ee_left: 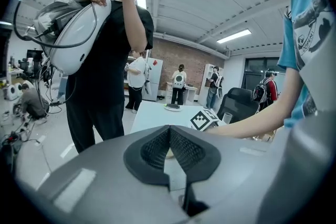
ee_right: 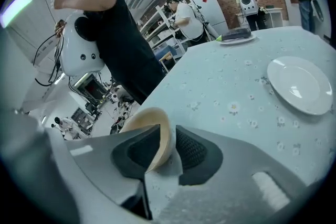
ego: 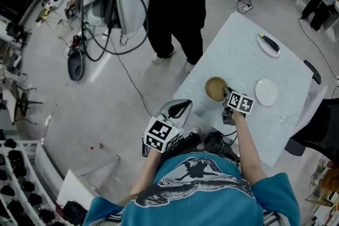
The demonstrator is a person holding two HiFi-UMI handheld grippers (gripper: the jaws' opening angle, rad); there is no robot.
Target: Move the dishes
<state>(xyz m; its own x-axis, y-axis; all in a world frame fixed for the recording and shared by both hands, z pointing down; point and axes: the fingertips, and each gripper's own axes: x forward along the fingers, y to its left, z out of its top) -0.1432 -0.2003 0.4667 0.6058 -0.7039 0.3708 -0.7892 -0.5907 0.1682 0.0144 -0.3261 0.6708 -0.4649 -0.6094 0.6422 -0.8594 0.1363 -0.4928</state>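
A tan round bowl stands on the pale flower-printed worktop, close to its near-left edge. The right tool reaches it from five o'clock. In the right gripper view its jaws stand a little apart astride the bowl's rim. The wall lies against the left pad and a gap shows before the right one, so the bowl is not clamped. A white empty round plate lies at three o'clock of the bowl, apart from it. A smaller white plate bearing a dark oblong thing sits at one o'clock, near the far edge. The left tool hangs off the worktop at seven o'clock of the bowl, its jaws closed together on nothing.
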